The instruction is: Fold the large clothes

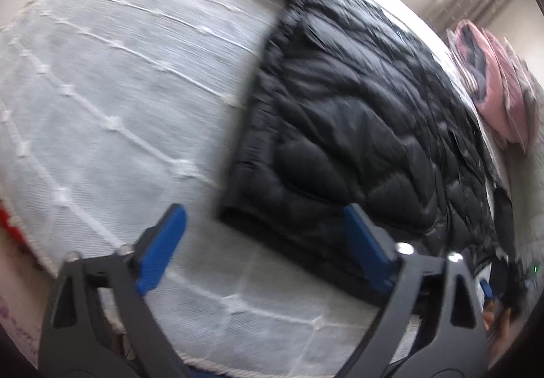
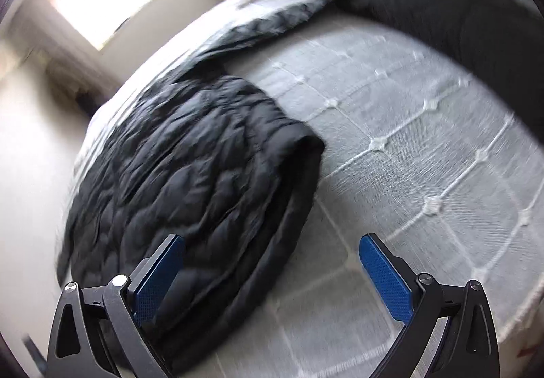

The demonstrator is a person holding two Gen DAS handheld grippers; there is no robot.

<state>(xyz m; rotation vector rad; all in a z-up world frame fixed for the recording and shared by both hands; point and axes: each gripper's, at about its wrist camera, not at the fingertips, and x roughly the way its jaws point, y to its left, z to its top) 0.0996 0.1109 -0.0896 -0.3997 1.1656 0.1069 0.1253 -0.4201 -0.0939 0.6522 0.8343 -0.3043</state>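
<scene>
Right now both grippers hover above the bed with nothing in them. The left gripper (image 1: 265,242) has its jaws spread wide, and the black puffer jacket (image 1: 357,126) fills the centre and right of that view, its long axis running from the lower middle toward the upper right, one sleeve trailing to the upper left. Its near hem corner sits just ahead of the jaws, closer to the right-hand blue pad.

The right gripper (image 2: 272,276) is likewise agape; there the jacket (image 2: 190,167) lies left of centre, its doubled edge passing between the pads. I judge the right one slightly nearer.

The jacket is glossy, quilted and puffy, likely slippery; the bedspread (image 1: 102,89) is white, woven, with a tufted diamond grid. Pink bedding (image 1: 493,89) is piled at the far right.
</scene>
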